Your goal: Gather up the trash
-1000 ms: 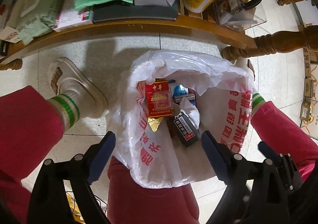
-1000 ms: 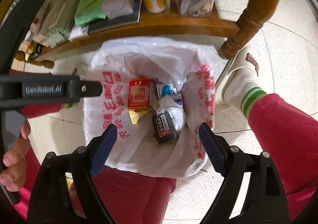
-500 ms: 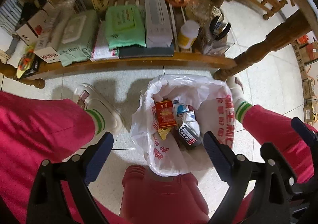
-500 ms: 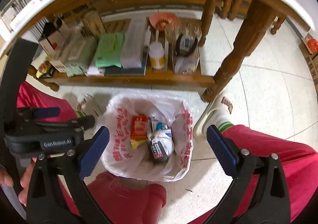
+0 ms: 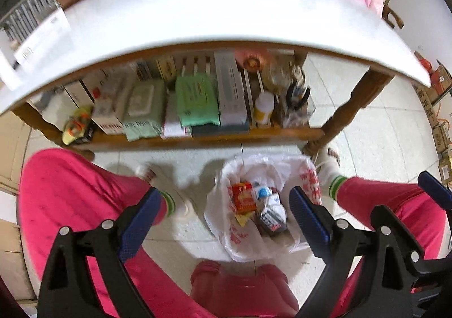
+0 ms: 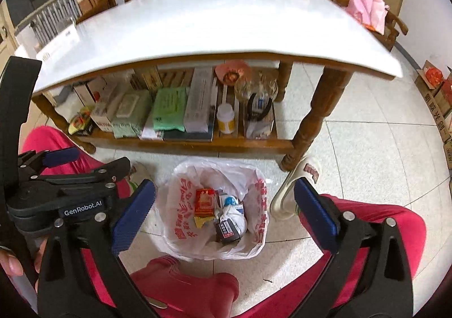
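A trash bin lined with a white bag with red print (image 5: 308,185) (image 6: 180,205) stands on the floor between the person's legs. It holds a red cigarette pack (image 5: 243,199) (image 6: 204,200), a black pack (image 5: 272,223) (image 6: 226,232), a blue-white box and crumpled paper. My left gripper (image 5: 223,222) is open and empty, high above the bin; it also shows at the left of the right wrist view (image 6: 93,171). My right gripper (image 6: 224,219) is open and empty, also high above the bin.
A white-topped wooden table (image 6: 214,24) stands ahead, with a lower shelf (image 6: 192,143) holding tissue packs, boxes, a white bottle and pliers. Red trouser legs and slippers (image 6: 296,182) flank the bin. Cardboard boxes (image 6: 435,92) line the right wall. Wooden chairs stand behind the table.
Both grippers have risen well away from the bin, which now looks small and low. The white table top has come into view. Both stay open and empty.
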Action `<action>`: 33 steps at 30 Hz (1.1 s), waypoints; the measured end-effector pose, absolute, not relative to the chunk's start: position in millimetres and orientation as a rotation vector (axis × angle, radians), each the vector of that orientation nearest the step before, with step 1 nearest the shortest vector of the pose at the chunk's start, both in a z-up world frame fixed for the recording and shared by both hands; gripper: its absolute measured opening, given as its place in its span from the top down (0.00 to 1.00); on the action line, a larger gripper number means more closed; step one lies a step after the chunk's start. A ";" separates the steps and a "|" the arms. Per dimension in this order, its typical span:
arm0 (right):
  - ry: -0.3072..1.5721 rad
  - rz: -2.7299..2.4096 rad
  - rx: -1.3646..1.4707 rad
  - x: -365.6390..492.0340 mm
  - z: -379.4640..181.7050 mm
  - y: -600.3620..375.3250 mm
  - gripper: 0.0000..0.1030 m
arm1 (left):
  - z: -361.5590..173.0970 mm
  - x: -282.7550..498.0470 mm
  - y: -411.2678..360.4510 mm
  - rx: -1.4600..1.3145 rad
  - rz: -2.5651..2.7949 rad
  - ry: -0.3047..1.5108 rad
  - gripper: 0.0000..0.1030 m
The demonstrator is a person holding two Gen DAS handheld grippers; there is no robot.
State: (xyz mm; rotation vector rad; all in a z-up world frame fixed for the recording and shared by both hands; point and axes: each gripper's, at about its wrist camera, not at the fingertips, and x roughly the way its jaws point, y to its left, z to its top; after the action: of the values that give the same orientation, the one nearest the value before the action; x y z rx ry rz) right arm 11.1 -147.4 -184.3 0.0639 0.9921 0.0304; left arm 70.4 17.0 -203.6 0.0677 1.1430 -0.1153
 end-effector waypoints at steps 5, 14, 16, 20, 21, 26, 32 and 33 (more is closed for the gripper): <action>0.880 0.004 0.071 -11.0 -144.1 -148.6 0.07 | -157.8 53.6 18.4 0.060 -0.099 1.024 0.13; 0.622 -0.038 0.031 -56.2 -62.0 -139.9 0.07 | -69.4 18.0 22.0 0.077 -0.027 0.734 0.08; 0.570 -0.052 0.017 -65.7 -47.1 -138.1 0.07 | -54.5 11.3 24.4 0.069 -0.026 0.688 0.08; 0.488 -0.076 -0.001 -83.1 -24.3 -132.8 0.07 | -30.7 -3.5 29.4 0.036 -0.035 0.625 0.08; 0.471 -0.081 -0.004 -87.4 -19.7 -131.6 0.07 | -25.5 -7.7 30.0 0.033 -0.033 0.610 0.08; 0.409 -0.102 -0.006 -105.5 -1.6 -129.5 0.07 | -6.3 -24.5 31.9 0.028 -0.029 0.542 0.08; 0.368 -0.113 -0.003 -121.4 8.3 -130.2 0.07 | 8.9 -38.5 33.0 0.030 -0.019 0.497 0.08; 0.365 -0.113 -0.003 -123.0 8.5 -129.4 0.07 | 9.6 -39.1 32.6 0.028 -0.020 0.494 0.08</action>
State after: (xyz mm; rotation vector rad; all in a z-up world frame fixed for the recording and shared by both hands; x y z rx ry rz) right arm -123.0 -129.4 8.5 -0.0029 0.3646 -0.1135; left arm -39.1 32.6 9.6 0.0282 0.4941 -0.0205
